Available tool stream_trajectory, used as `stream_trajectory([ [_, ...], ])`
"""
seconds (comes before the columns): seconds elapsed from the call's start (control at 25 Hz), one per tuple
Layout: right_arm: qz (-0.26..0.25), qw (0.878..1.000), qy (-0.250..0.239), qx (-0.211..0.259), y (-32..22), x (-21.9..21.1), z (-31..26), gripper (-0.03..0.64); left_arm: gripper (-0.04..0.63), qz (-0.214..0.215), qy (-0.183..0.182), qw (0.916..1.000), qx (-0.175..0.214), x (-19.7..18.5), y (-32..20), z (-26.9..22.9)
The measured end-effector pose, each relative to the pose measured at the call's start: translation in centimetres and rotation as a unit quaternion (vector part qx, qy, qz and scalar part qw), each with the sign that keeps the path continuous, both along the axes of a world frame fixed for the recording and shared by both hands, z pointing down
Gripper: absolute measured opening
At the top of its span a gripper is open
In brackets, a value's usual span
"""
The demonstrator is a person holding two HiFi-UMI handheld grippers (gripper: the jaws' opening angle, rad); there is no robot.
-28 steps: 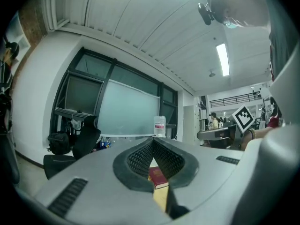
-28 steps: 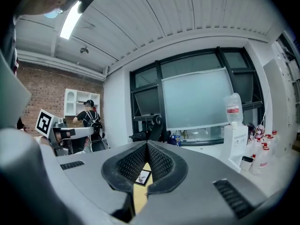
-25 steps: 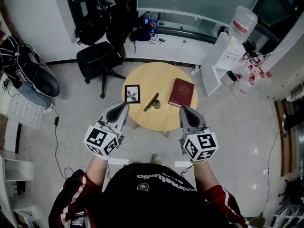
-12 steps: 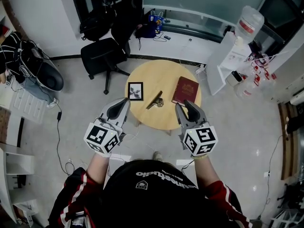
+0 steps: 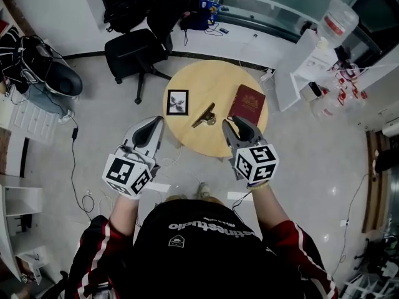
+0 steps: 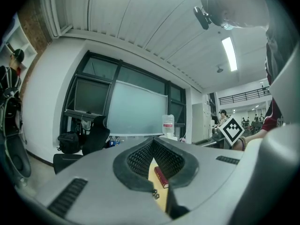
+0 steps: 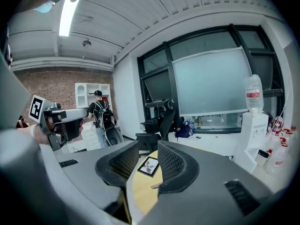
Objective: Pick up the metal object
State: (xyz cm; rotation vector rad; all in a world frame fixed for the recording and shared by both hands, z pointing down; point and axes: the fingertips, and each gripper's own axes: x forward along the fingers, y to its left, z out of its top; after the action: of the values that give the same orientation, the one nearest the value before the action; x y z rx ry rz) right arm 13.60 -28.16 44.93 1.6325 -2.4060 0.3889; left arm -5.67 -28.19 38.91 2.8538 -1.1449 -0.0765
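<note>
My head camera looked steeply down from high above the round table [image 5: 206, 86], which sat in the upper middle of the frame. The left gripper [image 5: 151, 124] camera faced level along its jaws, the right gripper [image 5: 235, 123] camera slightly downward; both showed a slice of that tabletop low between the jaws

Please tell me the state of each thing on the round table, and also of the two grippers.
metal object: lying on the round table, not touched by either gripper.
red book: closed, lying flat.
picture frame: lying flat, picture side up.
left gripper: shut, holding nothing.
right gripper: open; its jaws have just been opening, nothing between them.
</note>
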Motion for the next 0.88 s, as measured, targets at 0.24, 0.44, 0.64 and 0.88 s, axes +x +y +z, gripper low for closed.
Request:
stream_trajectory([
  [0.24, -0.015, 0.998, 0.015, -0.06, -2.3, 0.2, 5.6, 0.135, 0.015, -0.022, -0.043, 0.9988, 0.008, 0.0, -0.9, 1.8],
  [0.44, -0.027, 0.994, 0.031, -0.105, -3.8, 0.9, 10.8, 0.135, 0.015, -0.034, -0.037, 0.9987, -0.001, 0.9, -1.3, 2.7],
  [0.64, -0.038, 0.989, 0.03, -0.14, -5.5, 1.1, 14.7, 0.135, 0.015, -0.044, -0.052, 0.9977, -0.002, 1.5, -2.0, 3.4],
  [0.88, -0.037, 0.984, 0.017, -0.171, -7.7, 1.4, 19.2, 0.137, 0.015, -0.053, -0.056, 0.9968, -0.021, 2.1, -2.5, 4.6],
])
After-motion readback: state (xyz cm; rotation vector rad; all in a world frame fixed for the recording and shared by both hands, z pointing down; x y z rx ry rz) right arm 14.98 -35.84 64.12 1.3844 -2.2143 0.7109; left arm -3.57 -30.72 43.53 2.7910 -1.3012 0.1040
